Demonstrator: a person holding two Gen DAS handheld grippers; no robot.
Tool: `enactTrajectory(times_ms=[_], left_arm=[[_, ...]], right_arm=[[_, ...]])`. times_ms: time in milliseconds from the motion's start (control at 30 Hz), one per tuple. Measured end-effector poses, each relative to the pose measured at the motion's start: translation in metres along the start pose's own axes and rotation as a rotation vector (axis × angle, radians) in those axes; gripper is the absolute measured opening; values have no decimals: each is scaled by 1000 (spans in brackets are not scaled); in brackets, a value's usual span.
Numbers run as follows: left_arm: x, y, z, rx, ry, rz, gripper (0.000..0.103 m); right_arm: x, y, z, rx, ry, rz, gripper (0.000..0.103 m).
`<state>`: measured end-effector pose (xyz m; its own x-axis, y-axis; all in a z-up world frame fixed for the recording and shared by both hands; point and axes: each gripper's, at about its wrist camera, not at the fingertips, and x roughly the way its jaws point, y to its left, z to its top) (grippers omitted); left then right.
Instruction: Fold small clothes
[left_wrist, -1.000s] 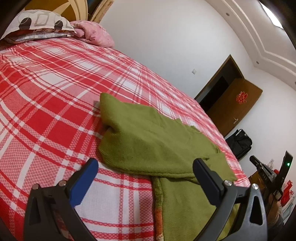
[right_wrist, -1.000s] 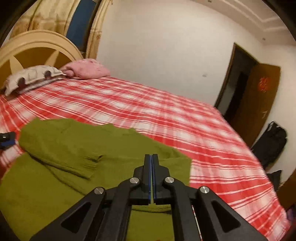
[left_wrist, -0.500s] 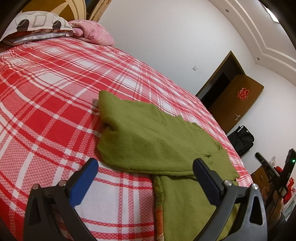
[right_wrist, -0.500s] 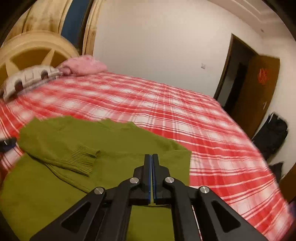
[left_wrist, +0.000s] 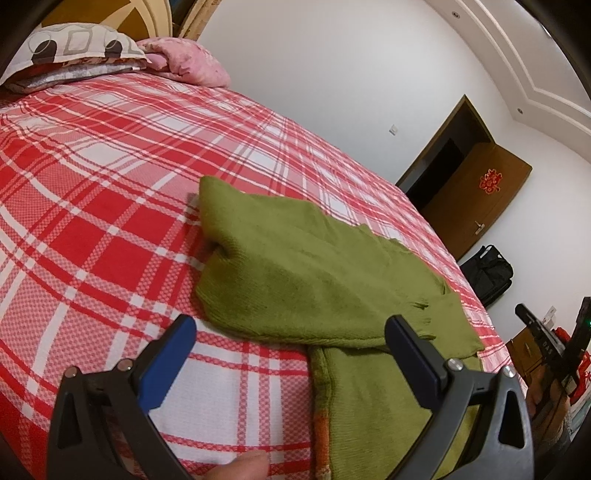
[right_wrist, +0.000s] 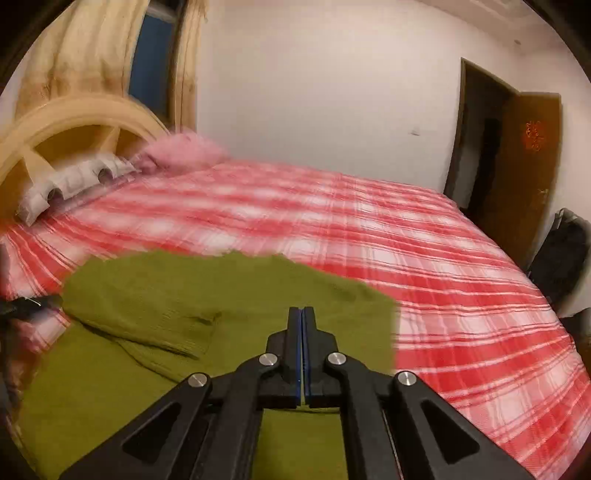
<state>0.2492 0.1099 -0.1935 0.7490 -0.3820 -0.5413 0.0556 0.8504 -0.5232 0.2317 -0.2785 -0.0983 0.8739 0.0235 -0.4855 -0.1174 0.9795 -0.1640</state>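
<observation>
Jaws of the left gripper (left_wrist: 291, 345) stand wide apart, holding nothing, their blue pads poised over the near edge of the bed (left_wrist: 92, 177), one above the bedspread and one above the sweater (left_wrist: 317, 273). Jaws of the right gripper (right_wrist: 303, 332) are pressed together, blue pads face to face with only a thin slit between them and nothing visible in it, hovering over the sweater (right_wrist: 229, 295). A fingertip (left_wrist: 243, 466) shows at the bottom of the left view.

Compared with a second ago, the left gripper has kept its width and place, while the right view has turned blurred and swung a little, the sweater's far edge now sitting lower in it; the right jaws remain closed.

The sweater is olive green knit, soft and fuzzy, lying flat near the bed's near edge. One sleeve (right_wrist: 147, 325) is folded across the body, its ribbed cuff ending near the middle. An orange strip (left_wrist: 320, 424) runs along the lower hem edge in the left view.

Beneath it the bedspread is woven red-and-white plaid with a fine checked texture. At the far head end lie a grey patterned pillow (left_wrist: 70, 48) and a pink pillow (left_wrist: 184, 66) against a curved cream headboard (right_wrist: 74, 125). Beyond stand a brown door (left_wrist: 476, 199) and a black bag (left_wrist: 487, 269).
</observation>
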Motion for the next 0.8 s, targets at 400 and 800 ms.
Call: enactTrajectory(times_ms=[400,800], left_arm=[[0,-5,0,27,14,14,103],[-4,-4,3,39,-10,54,103]], right_arm=[[-19,-5,1,31,-88,38,1],[-7,9,-16,-81,-68,-87,1]])
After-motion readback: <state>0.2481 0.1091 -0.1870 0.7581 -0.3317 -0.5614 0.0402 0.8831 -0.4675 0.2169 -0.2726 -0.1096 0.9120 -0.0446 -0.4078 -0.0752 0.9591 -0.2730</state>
